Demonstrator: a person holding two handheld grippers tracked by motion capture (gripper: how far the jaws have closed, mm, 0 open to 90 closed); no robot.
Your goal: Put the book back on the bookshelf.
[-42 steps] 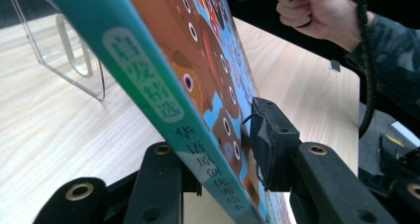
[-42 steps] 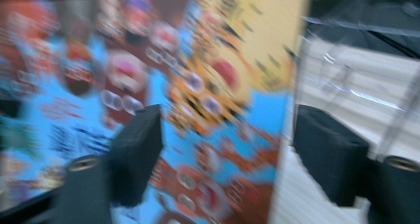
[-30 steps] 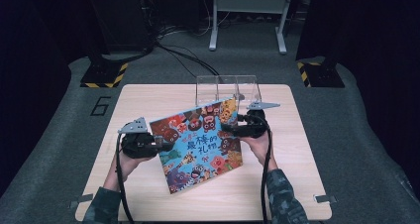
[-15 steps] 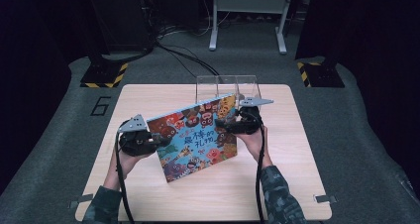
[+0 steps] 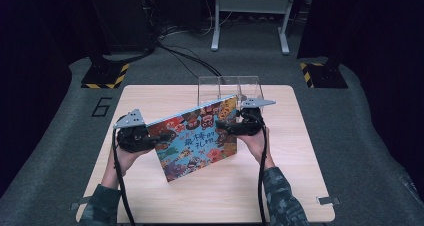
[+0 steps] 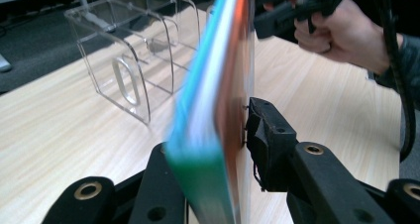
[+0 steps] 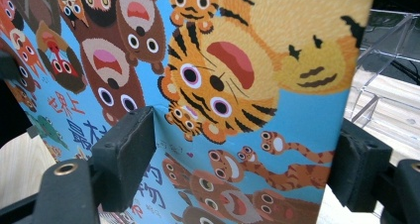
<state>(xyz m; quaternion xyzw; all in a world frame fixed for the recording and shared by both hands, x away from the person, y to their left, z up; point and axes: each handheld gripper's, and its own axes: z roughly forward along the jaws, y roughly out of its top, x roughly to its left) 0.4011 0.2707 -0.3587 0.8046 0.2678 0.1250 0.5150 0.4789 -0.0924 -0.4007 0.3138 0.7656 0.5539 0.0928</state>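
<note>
- Book (image 5: 197, 136) up off the table (image 5: 300, 186) in the high view, tilted, cover toward the person, just in front of the clear rack (image 5: 230, 83). Left gripper (image 5: 162, 136) at its left edge, right gripper (image 5: 225, 127) at its upper right corner.
- Likely heading for a slot in that rack, so: keep the left clamp firm, stand the book fully upright, line its lower edge up with one slot before lowering, and steady the far corner with the right jaws rather than pushing.
- Left gripper view: left gripper (image 6: 218, 149) closed on the book (image 6: 218, 110), one pad pressed flat on the cover, pages edge-on and blurred. Shows the grip itself and the rack's (image 6: 129, 70) dividers side-on, which the high view cannot. Right gripper (image 6: 267, 21) beyond, up against the book's far end.
- Right gripper view: right gripper (image 7: 237, 159) with jaws wide apart, spanning the cover of the book (image 7: 237, 85) rather than pinching it; actual contact hard to tell. Tiger artwork close up, rack (image 7: 391, 30) peeking past the right edge. No sense of slot alignment from here; trust the high view for that.
</note>
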